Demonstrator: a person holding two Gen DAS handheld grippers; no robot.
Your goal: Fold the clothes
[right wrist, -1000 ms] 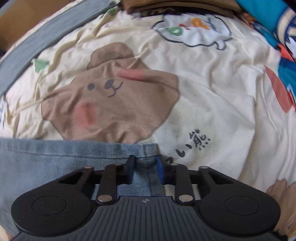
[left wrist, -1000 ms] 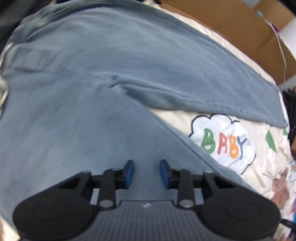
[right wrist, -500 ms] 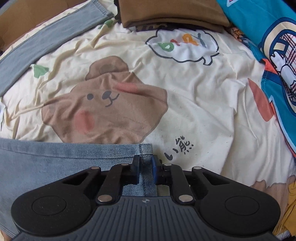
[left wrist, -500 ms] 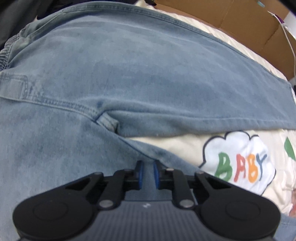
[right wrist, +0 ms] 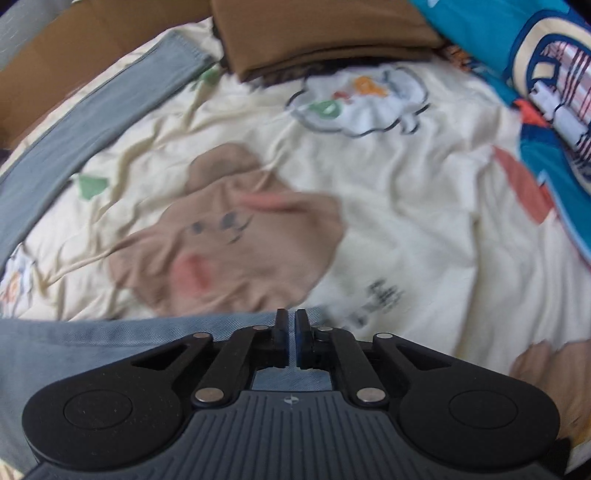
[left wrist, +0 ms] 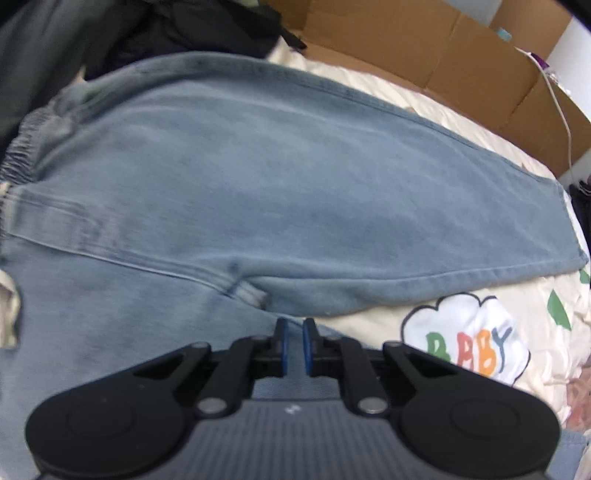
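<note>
Light-blue jeans [left wrist: 258, 184] lie spread across a cream cartoon bedsheet [left wrist: 461, 347], with the elastic waistband at the far left. My left gripper [left wrist: 294, 328] is shut on the inner edge of the near leg, just below the crotch seam. In the right wrist view my right gripper [right wrist: 291, 321] is shut on the hem corner of the near jeans leg [right wrist: 110, 339]. The far leg [right wrist: 92, 122] runs diagonally along the upper left of the bedsheet [right wrist: 424, 221].
Cardboard boxes [left wrist: 461, 55] line the far side of the bed, with a white cable [left wrist: 563, 118] hanging over them. Dark clothes [left wrist: 166, 29] are piled beyond the waistband. A folded brown garment [right wrist: 314, 33] and a teal printed fabric [right wrist: 498, 44] lie at the bed's far end.
Both grippers went from open to shut on the near jeans leg. Both views have since pulled back and now show more of the bed.
</note>
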